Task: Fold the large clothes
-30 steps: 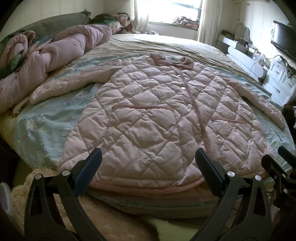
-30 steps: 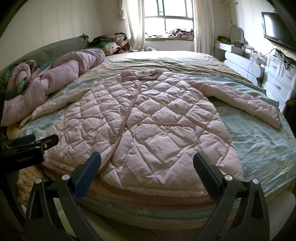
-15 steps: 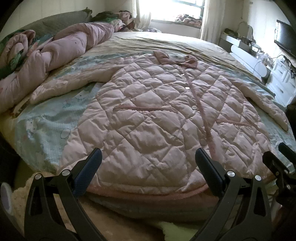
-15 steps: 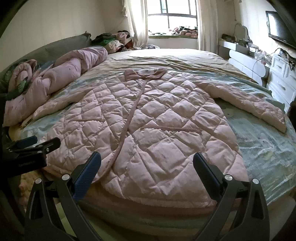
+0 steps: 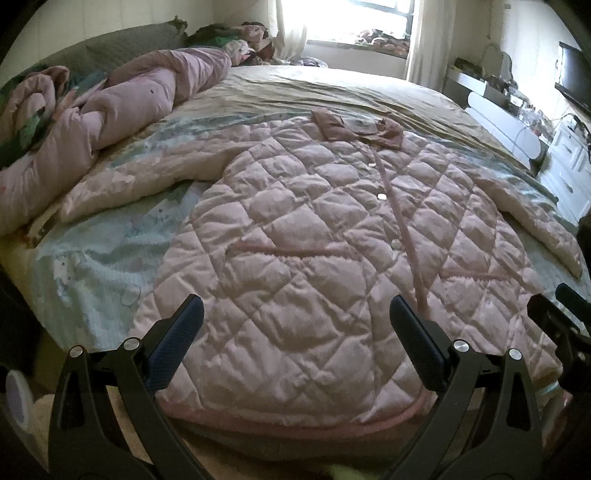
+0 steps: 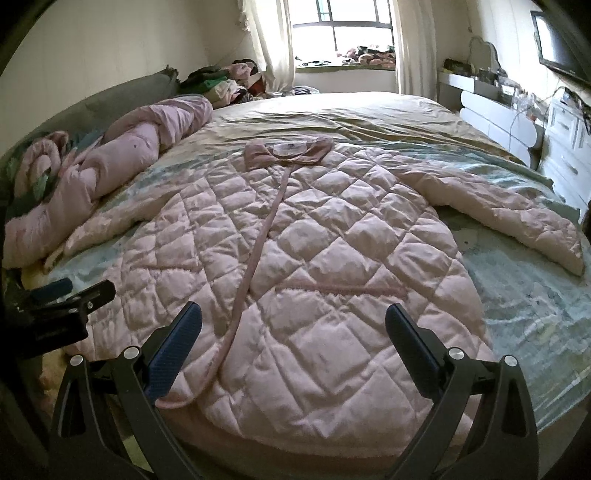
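Coat: pink quilted coat [image 5: 295,266] lies spread flat, front up, filling the middle of both views; its hem sits at the bottom of the frame by the near edge of the bed [image 6: 369,114]; its darker collar [image 6: 288,151] points to the upper middle, toward the window [image 6: 343,33]
Sleeves: one sleeve [image 5: 147,181] stretches to the left of the left wrist view; the other sleeve [image 6: 517,218] reaches to the right of the right wrist view; both lie on the pale blue patterned sheet [image 5: 99,258]
Left gripper: left gripper [image 5: 295,343] hovers at the bottom centre over the coat's hem; jaws spread wide, nothing between them; its fingers [image 5: 177,343] touch no cloth as far as can be seen
Right gripper: right gripper [image 6: 293,343] likewise at the bottom centre above the hem, jaws wide and empty; the placket strip runs to its left finger
Surroundings: rolled pink duvet [image 6: 110,173] at the left; white drawers [image 6: 569,147] at the right edge
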### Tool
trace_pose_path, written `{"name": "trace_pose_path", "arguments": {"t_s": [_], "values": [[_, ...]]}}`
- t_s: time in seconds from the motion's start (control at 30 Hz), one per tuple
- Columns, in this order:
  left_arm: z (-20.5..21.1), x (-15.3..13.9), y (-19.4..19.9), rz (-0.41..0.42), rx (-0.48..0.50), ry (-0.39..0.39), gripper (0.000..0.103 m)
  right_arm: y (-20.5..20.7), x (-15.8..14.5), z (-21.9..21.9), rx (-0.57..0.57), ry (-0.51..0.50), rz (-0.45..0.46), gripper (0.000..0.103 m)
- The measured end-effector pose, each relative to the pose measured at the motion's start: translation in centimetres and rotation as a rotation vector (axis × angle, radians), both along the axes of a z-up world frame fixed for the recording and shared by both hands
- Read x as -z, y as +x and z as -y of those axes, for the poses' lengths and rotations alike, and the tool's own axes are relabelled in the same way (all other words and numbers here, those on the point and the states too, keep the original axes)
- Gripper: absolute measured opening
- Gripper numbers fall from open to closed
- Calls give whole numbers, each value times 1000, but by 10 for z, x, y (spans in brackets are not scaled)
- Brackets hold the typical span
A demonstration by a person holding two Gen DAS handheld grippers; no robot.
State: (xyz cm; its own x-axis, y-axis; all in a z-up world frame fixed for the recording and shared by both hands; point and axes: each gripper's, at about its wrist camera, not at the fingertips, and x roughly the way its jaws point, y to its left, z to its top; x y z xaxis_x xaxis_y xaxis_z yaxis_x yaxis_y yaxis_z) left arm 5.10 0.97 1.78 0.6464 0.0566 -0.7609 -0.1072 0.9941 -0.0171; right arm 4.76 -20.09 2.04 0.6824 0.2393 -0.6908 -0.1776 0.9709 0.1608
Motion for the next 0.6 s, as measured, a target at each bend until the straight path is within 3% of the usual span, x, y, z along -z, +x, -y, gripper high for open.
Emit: {"name": "trace_pose_path", "arguments": {"t_s": [0.6], "values": [[14,-23,67,-4,14,0,94,65,-27,30,75,47,52,99]]}}
